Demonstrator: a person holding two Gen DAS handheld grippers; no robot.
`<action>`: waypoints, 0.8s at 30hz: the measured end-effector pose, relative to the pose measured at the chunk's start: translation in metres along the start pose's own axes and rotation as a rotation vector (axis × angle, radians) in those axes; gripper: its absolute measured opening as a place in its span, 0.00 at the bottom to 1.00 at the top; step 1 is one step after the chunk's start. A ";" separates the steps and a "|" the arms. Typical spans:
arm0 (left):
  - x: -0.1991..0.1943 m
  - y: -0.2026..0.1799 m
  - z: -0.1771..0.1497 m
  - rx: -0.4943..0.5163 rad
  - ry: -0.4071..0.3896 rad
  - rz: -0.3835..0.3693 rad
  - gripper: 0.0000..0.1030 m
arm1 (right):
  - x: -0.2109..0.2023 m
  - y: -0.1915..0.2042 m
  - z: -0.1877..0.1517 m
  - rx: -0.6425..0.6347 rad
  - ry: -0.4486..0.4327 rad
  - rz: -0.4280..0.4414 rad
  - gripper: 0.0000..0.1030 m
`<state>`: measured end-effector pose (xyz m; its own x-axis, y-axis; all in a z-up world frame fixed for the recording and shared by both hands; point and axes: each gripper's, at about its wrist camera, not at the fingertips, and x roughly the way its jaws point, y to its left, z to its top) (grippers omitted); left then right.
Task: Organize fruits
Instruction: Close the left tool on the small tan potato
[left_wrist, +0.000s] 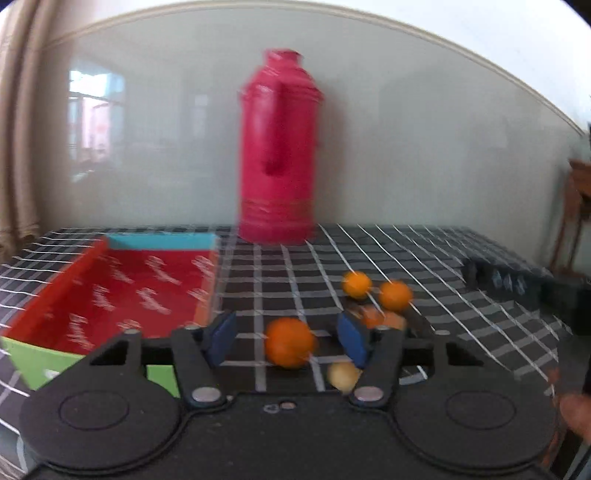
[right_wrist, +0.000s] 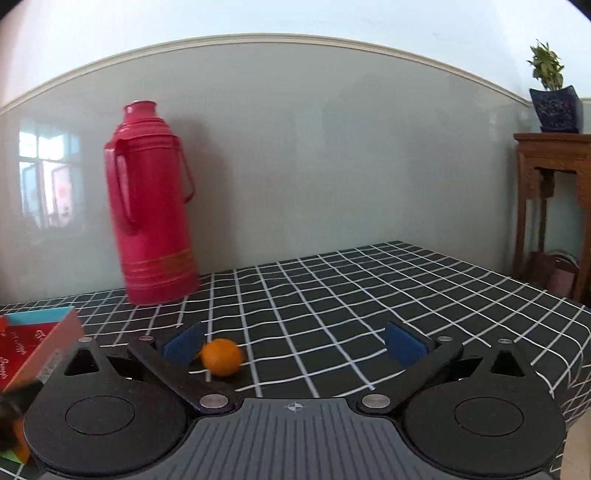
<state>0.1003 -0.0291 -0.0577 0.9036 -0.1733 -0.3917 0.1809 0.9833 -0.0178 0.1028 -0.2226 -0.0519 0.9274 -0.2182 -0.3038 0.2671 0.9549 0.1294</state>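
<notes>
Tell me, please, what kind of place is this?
Probably a room in a home. A red thermos stands on a table with a checked cloth against a plain wall, and a potted plant sits on a wooden stand beside it. Small oranges lie on the cloth.

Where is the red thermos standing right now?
The red thermos stands upright at the back of the checked tablecloth against the wall, just right of the open red box; the right wrist view shows it far left.
</notes>
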 end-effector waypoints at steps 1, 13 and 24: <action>0.004 -0.005 -0.003 0.012 0.013 -0.005 0.43 | 0.000 -0.003 0.000 0.004 0.000 -0.008 1.00; 0.031 -0.026 -0.017 0.025 0.098 -0.048 0.34 | -0.004 -0.022 0.002 -0.012 -0.031 -0.171 1.00; 0.039 -0.029 -0.023 0.019 0.121 -0.045 0.18 | -0.005 -0.026 0.001 0.007 -0.009 -0.139 1.00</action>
<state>0.1216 -0.0634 -0.0934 0.8413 -0.2080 -0.4989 0.2284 0.9733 -0.0205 0.0914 -0.2464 -0.0533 0.8836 -0.3505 -0.3105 0.3952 0.9138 0.0933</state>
